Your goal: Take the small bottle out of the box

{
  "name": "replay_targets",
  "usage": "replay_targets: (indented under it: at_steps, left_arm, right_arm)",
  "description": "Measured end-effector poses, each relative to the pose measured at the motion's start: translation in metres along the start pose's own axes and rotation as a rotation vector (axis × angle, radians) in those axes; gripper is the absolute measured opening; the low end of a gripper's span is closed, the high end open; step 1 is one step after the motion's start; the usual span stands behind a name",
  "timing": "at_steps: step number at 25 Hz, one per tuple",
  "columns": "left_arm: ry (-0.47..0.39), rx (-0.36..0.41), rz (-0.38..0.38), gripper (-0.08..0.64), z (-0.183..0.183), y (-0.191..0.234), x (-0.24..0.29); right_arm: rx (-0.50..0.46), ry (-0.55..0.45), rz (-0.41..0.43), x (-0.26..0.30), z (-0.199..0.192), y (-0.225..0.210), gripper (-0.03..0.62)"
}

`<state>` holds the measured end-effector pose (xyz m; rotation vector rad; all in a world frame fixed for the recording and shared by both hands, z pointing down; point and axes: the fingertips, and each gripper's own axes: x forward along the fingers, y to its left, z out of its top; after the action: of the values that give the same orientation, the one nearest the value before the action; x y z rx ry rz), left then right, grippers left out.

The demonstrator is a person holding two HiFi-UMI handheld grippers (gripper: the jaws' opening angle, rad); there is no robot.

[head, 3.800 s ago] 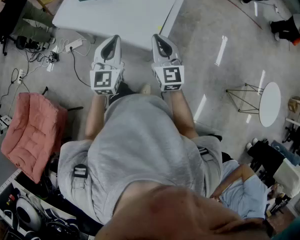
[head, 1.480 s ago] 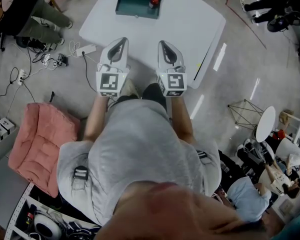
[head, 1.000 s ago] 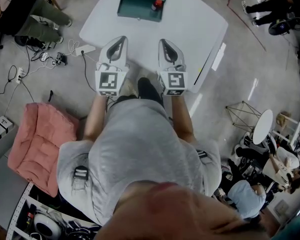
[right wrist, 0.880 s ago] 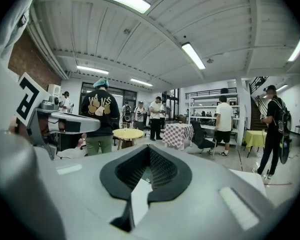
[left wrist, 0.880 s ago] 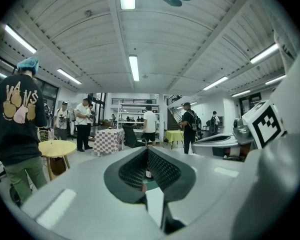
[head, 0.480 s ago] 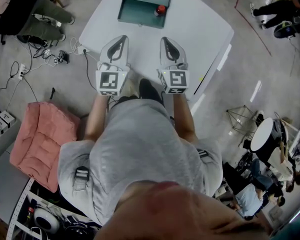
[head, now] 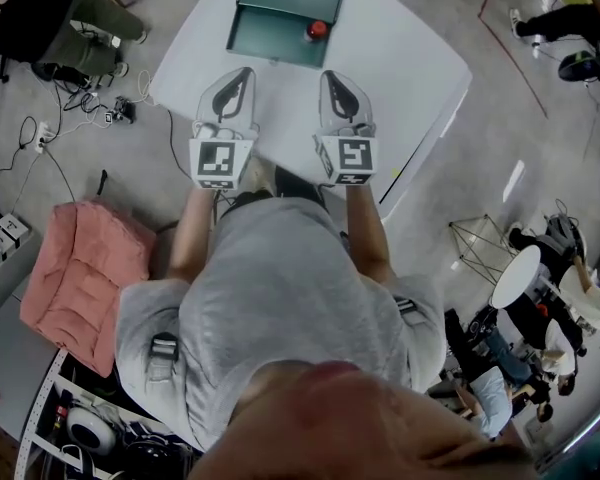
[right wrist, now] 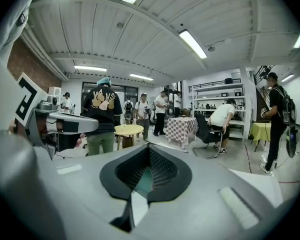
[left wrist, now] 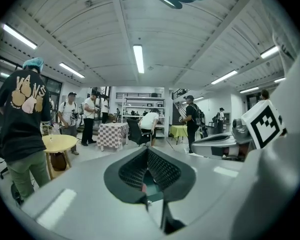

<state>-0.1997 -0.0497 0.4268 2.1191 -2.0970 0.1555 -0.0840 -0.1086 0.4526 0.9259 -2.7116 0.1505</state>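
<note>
**Closed grippers pause at bench edge, bottle waits in box across open top**

A person stands at the near edge of a white bench (head: 405,63), a gripper in each hand, both pointed across the top and slightly downward. The left gripper (head: 240,74) and the right gripper (head: 331,76) are side by side and well apart, their marker cubes over the bench's near edge. In the left gripper view the black ribbed fingers (left wrist: 127,171) meet at the tip, closed with nothing gripped. The right gripper view shows the same: fingers (right wrist: 165,171) closed and empty.

A teal box (head: 278,50) stands toward the far side of the bench, its open top facing up. The small bottle (head: 318,30), red-capped, stands inside the box in its near right corner, just beside the near wall. A strip of bare white bench lies between the fingertips and that wall. The right gripper is more nearly in line with the bottle than the left.

To the right of the box the top is bare out to the rounded right corner. On the floor left of the bench lie cables and a power strip (head: 108,113), and a pink cushion (head: 75,268) sits beside the person's left leg. To the right is open grey floor, then a wire stand (head: 475,236) and a small round white table (head: 513,276), well apart from the bench. Beyond the far left corner stands a person in a dark printed top (right wrist: 102,109), next to a round yellow table (right wrist: 129,129).
</note>
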Motion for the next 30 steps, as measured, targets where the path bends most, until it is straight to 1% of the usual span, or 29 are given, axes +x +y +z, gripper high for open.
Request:
replay_targets:
  at_steps: [9,16,18,23,26,28,30]
  left_arm:
    - [0.055,-0.017,0.012,0.011,-0.022,0.000,0.035]
    - [0.108,-0.018,0.014,0.011,-0.041,0.005,0.057]
    - [0.119,-0.026,0.019,0.011,-0.046,0.008,0.064]
    - [0.147,-0.032,0.021,0.011,-0.054,0.010,0.079]
    - [0.158,-0.020,0.026,0.011,-0.057,0.011,0.082]
    - [0.167,-0.026,0.031,0.011,-0.062,0.011,0.082]
    - [0.173,-0.032,0.036,0.011,-0.070,0.011,0.084]
  right_arm:
    - [0.025,0.037,0.011,0.033,-0.018,-0.029,0.003]
    - [0.050,0.065,0.026,0.058,-0.031,-0.043,0.003]
    - [0.045,0.075,0.026,0.066,-0.035,-0.048,0.003]
    - [-0.016,0.101,0.028,0.084,-0.041,-0.055,0.003]
    - [-0.014,0.106,0.028,0.092,-0.045,-0.056,0.003]
    - [0.003,0.111,0.028,0.097,-0.052,-0.057,0.005]
    - [0.011,0.109,0.023,0.102,-0.059,-0.060,0.041]
